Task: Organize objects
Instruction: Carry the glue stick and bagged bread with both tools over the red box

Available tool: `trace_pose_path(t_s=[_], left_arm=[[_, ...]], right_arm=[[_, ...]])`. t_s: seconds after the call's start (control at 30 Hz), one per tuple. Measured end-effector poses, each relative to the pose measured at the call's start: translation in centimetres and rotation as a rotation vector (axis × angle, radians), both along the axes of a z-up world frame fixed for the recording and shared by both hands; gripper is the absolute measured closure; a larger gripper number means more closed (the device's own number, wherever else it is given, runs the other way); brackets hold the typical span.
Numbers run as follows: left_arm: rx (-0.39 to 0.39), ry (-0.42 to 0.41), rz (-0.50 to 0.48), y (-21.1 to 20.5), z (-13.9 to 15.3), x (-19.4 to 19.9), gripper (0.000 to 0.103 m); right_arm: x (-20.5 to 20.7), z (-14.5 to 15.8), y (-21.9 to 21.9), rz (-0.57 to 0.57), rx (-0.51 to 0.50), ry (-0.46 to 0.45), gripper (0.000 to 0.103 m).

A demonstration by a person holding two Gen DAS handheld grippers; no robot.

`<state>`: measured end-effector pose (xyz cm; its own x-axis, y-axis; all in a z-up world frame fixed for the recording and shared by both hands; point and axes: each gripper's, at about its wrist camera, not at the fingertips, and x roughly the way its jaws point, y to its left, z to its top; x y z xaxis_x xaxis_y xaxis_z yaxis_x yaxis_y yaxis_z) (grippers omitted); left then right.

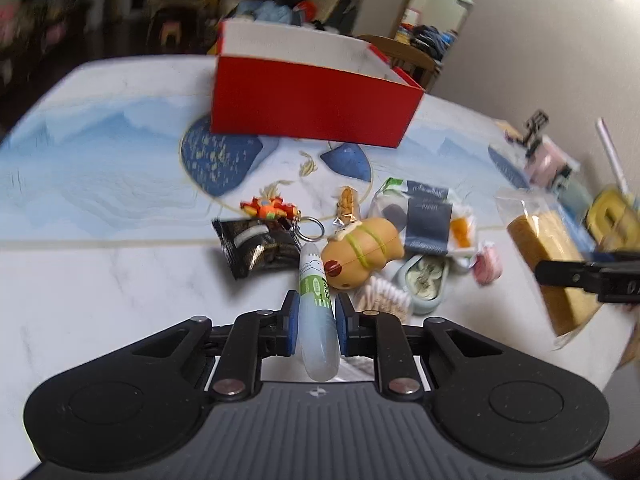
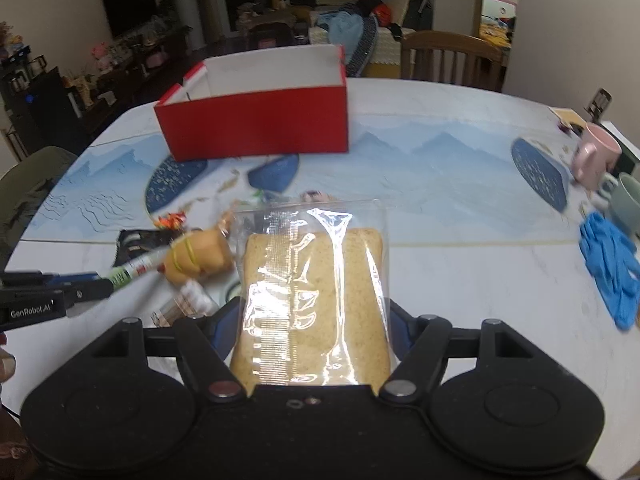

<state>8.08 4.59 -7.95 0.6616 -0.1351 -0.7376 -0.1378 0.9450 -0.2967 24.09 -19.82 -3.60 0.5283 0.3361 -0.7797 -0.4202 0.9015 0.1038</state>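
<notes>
My left gripper (image 1: 317, 307) is shut on a clear tube with a green label (image 1: 316, 300), held above the table; it also shows in the right wrist view (image 2: 132, 270). My right gripper (image 2: 314, 320) is shut on a bagged slice of bread (image 2: 316, 300), also seen in the left wrist view (image 1: 552, 264). An open red box (image 1: 316, 96) (image 2: 256, 120) stands on the table beyond. A pile lies between: a tan plush toy (image 1: 360, 256), a black packet (image 1: 256, 248), an orange keychain (image 1: 272, 210), a dark blue packet (image 1: 428, 220).
The table (image 1: 100, 240) has a blue mountain-print cover. A pink mug (image 2: 596, 156), a green mug (image 2: 628, 204) and blue gloves (image 2: 608, 260) lie at the right. A wooden chair (image 2: 452, 56) stands behind the table. Cotton swabs (image 1: 384, 296) and a small dish (image 1: 424, 280) lie in the pile.
</notes>
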Motion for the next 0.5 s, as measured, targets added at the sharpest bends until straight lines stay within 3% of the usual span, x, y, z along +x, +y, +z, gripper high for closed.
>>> trace_pose_path(t_s=[0.23,0.5], left_arm=[[-0.035,-0.030,0.036,0.8,1.7,-0.3,0.085],[-0.040,-0.128,0.047,1.0,5.4,1.1,0.085]], right_arm=[[1.9,1.6,0.8,0.049,-0.003,-0.032,0.032],[5.2,3.8,2.0,0.095,0.027,-0.053,0.032]])
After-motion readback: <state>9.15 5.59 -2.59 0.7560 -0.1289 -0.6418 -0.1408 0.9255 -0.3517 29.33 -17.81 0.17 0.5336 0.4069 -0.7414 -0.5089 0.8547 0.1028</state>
